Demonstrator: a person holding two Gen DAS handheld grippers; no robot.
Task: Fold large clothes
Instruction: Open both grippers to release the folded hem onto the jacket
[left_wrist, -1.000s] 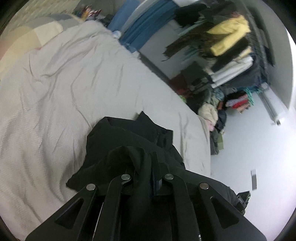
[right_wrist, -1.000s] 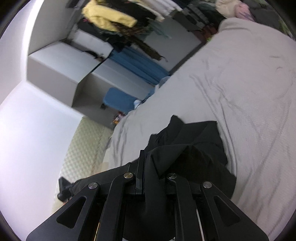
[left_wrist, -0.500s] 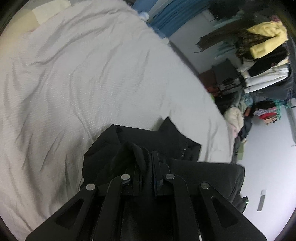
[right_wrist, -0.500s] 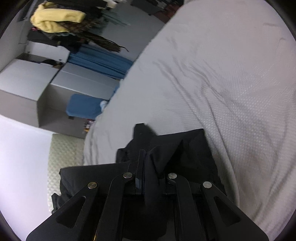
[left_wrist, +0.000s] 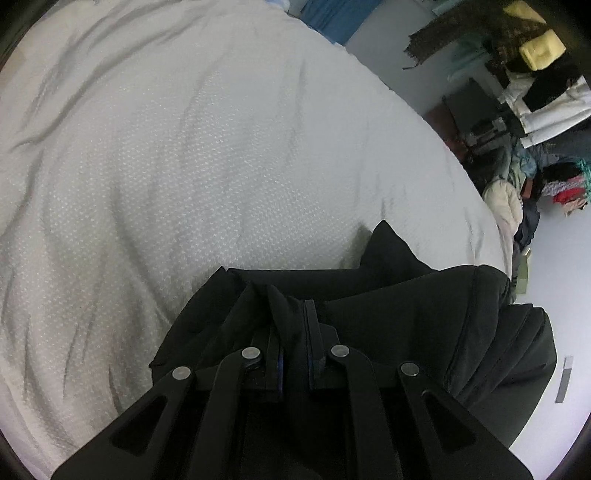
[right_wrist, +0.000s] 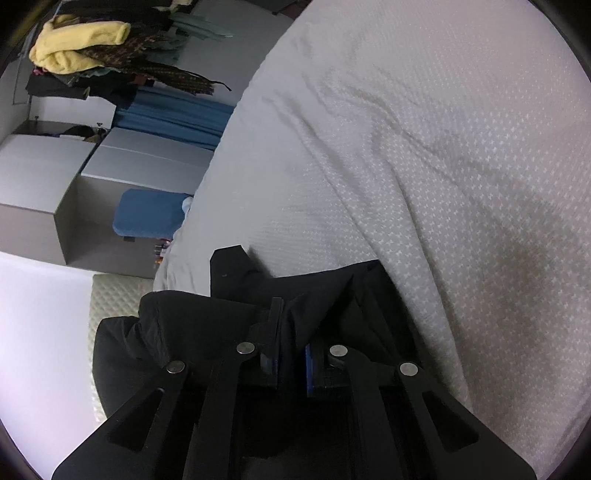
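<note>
With both claws, left gripper (left_wrist: 293, 314) and right gripper (right_wrist: 291, 314), clamped on the black garment (left_wrist: 406, 314), it hangs spread above the bed (left_wrist: 221, 147), likely for laying flat.

Soft, even indoor light; the pale grey dotted bedcover (left_wrist: 221, 155) shows gentle crease shadows, a broad dim patch at right (right_wrist: 517, 258); the black crumpled fabric garment (left_wrist: 406, 306) is underexposed, folds barely readable; strong fisheye bending and dark vignette at edges; the white bare wall (right_wrist: 33, 314) glares.

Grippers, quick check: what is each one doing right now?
Left gripper: closed on the black garment.
Right gripper: closed on the same black garment.
</note>
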